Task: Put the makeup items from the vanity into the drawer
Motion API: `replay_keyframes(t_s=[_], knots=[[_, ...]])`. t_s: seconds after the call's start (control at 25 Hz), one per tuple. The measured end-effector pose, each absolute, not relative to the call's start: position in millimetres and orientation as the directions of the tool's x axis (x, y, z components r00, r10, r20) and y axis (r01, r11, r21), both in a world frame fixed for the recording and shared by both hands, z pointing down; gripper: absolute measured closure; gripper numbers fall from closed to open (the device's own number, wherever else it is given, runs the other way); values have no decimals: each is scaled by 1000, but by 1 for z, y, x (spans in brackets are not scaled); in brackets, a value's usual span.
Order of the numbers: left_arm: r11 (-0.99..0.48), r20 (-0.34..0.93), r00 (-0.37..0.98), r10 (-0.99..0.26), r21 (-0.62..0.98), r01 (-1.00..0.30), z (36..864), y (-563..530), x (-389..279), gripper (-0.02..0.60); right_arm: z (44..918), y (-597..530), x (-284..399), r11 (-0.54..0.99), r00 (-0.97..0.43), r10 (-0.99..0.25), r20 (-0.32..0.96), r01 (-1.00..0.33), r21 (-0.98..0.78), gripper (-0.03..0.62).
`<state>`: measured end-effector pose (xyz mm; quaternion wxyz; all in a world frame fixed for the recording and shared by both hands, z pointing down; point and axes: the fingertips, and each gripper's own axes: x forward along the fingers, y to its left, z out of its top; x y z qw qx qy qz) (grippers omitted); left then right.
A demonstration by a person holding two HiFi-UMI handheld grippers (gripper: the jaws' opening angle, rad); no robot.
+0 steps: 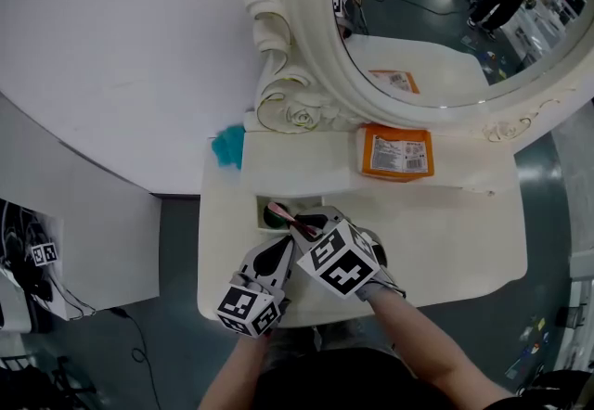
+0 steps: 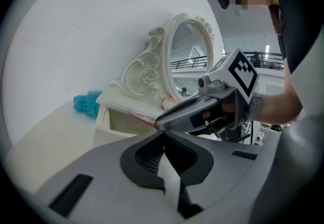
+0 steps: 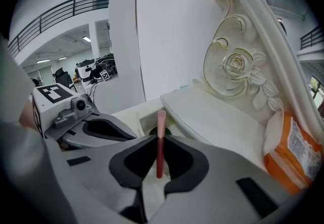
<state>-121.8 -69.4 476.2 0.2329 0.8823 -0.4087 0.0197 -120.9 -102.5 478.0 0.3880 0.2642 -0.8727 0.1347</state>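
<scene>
Nearest the head camera sit the two marker cubes, and ahead of the right one the right gripper (image 3: pixel 159 153) points steeply down with its jaws narrowed onto a slim lip gloss tube (image 3: pixel 161 126). The pads press the tube's dark red lower part from both sides, and its pale pink end sticks out past the fingertips. That pink end hangs over the open drawer (image 1: pixel 263 210), which stands pulled out from the low shelf under the mirror. A dark green thing (image 3: pixel 152 131) lies in the drawer, too hidden to tell what it is.

Just to the left of the right gripper, the left gripper (image 2: pixel 164 139) points nearly level toward the drawer's front. Its jaw tips meet and nothing is between them. Whether the two grippers touch each other cannot be told.

On the shelf, to the right of the drawer, an orange packet (image 1: pixel 397 153) lies flat with its label up. A teal fluffy thing (image 1: pixel 227 147) sits at the shelf's left end. Behind both rises the oval mirror (image 1: pixel 436 19) in its cream carved frame (image 1: pixel 299 116), and the vanity top (image 1: pixel 445 241) spreads out to the right of the grippers.
</scene>
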Motion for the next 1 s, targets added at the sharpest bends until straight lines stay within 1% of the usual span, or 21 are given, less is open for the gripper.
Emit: replay_keyframes(t_s=[0.6,1.0], knots=[[-545,226,662,-715,414,-729,483,-75,-132,568,487,-113,-131,821,-548,-342,764,-569,-41,539],[-533,228,651,-724,414,-738,484,-77,-142,568,493,-120,-134,815,-520,-352,778,-579,-18,539]])
